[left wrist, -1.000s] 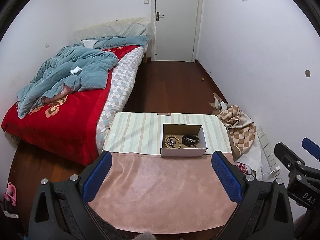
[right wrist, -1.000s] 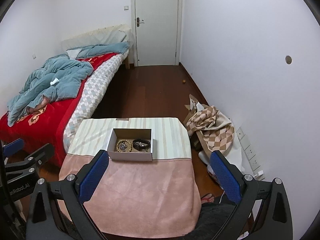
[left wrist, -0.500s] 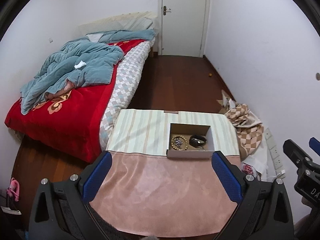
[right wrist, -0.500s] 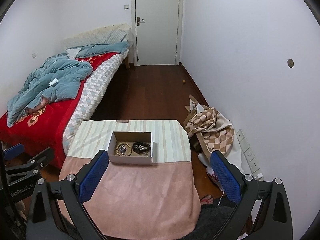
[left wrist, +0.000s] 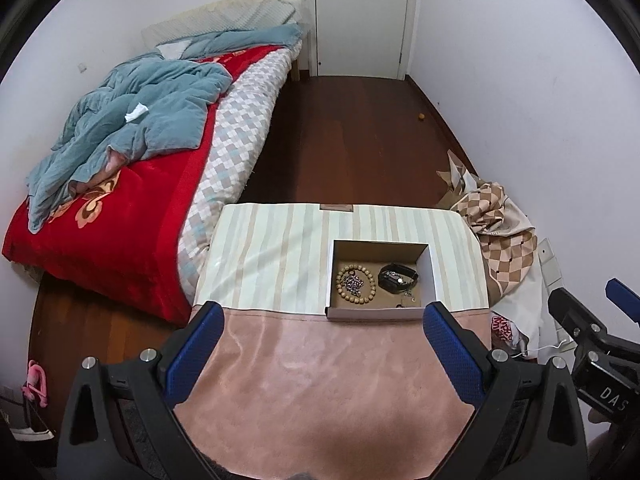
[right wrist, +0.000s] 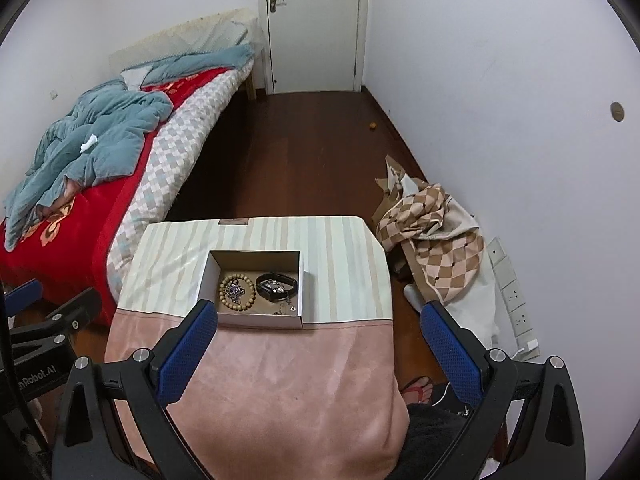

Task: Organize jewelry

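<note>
A shallow white cardboard box (left wrist: 432,280) (right wrist: 208,280) stands on the cloth-covered table (left wrist: 320,380) (right wrist: 288,380). Inside lie a wooden bead bracelet (left wrist: 357,283) (right wrist: 237,293) with a small dark beaded piece in its ring, a black band (left wrist: 397,277) (right wrist: 277,286), and a thin chain (right wrist: 286,309). My left gripper (left wrist: 323,346) is open and empty, hovering above the pink cloth just short of the box. My right gripper (right wrist: 318,344) is open and empty, its left finger (right wrist: 188,354) overlapping the box's near left corner in view.
A bed (left wrist: 120,184) with a red blanket and blue quilt runs along the left wall. A checked cloth pile (right wrist: 432,232) and wall sockets (right wrist: 512,292) lie right of the table. A white door (right wrist: 316,24) stands at the far end. Dark wood floor (left wrist: 352,140) lies beyond the table.
Both grippers have moved forward toward the box and tilted down, so the box appears larger and nearer. Both stay open and empty.
</note>
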Motion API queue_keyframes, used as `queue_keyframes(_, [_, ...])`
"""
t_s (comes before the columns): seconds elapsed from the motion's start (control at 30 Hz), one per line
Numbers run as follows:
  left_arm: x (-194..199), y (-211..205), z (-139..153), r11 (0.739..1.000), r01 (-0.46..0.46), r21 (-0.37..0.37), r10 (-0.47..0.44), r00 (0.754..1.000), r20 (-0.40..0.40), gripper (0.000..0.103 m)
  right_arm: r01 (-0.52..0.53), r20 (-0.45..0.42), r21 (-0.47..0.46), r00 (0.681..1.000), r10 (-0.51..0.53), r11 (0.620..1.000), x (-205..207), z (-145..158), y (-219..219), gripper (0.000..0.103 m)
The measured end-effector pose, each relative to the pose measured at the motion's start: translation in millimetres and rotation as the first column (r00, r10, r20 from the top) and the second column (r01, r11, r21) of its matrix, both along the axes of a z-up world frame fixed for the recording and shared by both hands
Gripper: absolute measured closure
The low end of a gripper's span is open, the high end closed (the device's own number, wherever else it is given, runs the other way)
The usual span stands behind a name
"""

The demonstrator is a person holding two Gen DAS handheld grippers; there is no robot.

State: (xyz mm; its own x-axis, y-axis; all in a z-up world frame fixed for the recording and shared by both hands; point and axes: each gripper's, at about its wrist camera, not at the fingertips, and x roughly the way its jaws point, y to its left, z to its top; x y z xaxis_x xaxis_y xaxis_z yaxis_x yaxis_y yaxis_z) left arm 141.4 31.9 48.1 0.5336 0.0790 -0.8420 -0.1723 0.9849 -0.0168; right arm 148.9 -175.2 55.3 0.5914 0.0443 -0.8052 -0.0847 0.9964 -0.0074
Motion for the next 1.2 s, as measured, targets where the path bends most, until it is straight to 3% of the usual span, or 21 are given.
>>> queue_keyframes(0.43, [21.6,7.9,-4.2,1.0,-0.013,-0.018,0.012,0.999,-0.04,0.001,-0.022,-0.031,-0.043,0.999,0.02,0.999,35.2,-2.1,13.5,0.0])
queue_keyframes(1.2, [14.8,9.4,-3.6,1.0,-0.014,-0.003,0.014,0.999,-0.033,0.001,-0.014,-0.044,-0.052,0.999,0.011,0.999,29.5,-6.9,11.8,0.0])
